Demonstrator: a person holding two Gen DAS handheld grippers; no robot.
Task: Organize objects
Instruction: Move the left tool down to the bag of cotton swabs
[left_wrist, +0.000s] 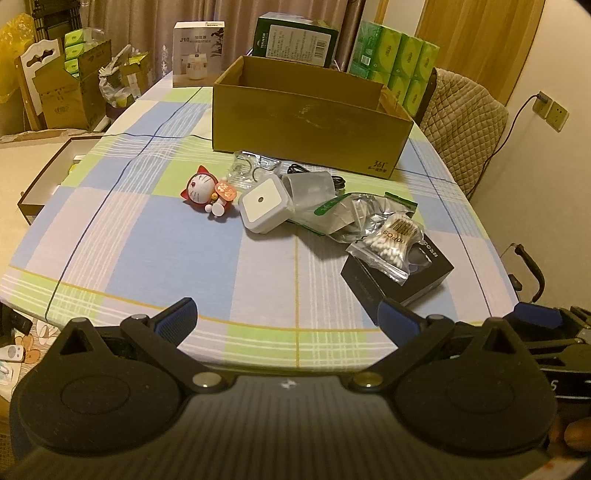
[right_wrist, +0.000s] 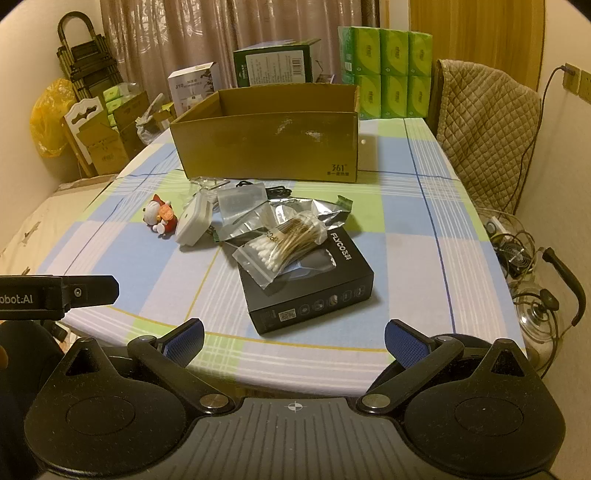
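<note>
An open brown cardboard box (left_wrist: 310, 122) stands on the checked tablecloth, also in the right wrist view (right_wrist: 269, 147). In front of it lies a pile: a red and white cat figurine (left_wrist: 207, 190) (right_wrist: 160, 218), a white square night light (left_wrist: 263, 205) (right_wrist: 192, 219), clear and silver bags (left_wrist: 332, 210) (right_wrist: 295, 210), a bag of cotton swabs (left_wrist: 391, 245) (right_wrist: 284, 247) on a black box (left_wrist: 402, 277) (right_wrist: 310, 291). My left gripper (left_wrist: 288, 317) is open and empty at the table's near edge. My right gripper (right_wrist: 295, 341) is open and empty, just short of the black box.
Behind the cardboard box stand a white product box (left_wrist: 197, 55), a dark green box (left_wrist: 295, 38) and stacked green tissue packs (left_wrist: 395, 62). A quilt-covered chair (right_wrist: 487, 147) is at the right. A glass kettle (right_wrist: 543, 317) and cables lie beyond the table's right edge. Cartons (left_wrist: 70, 92) stand at left.
</note>
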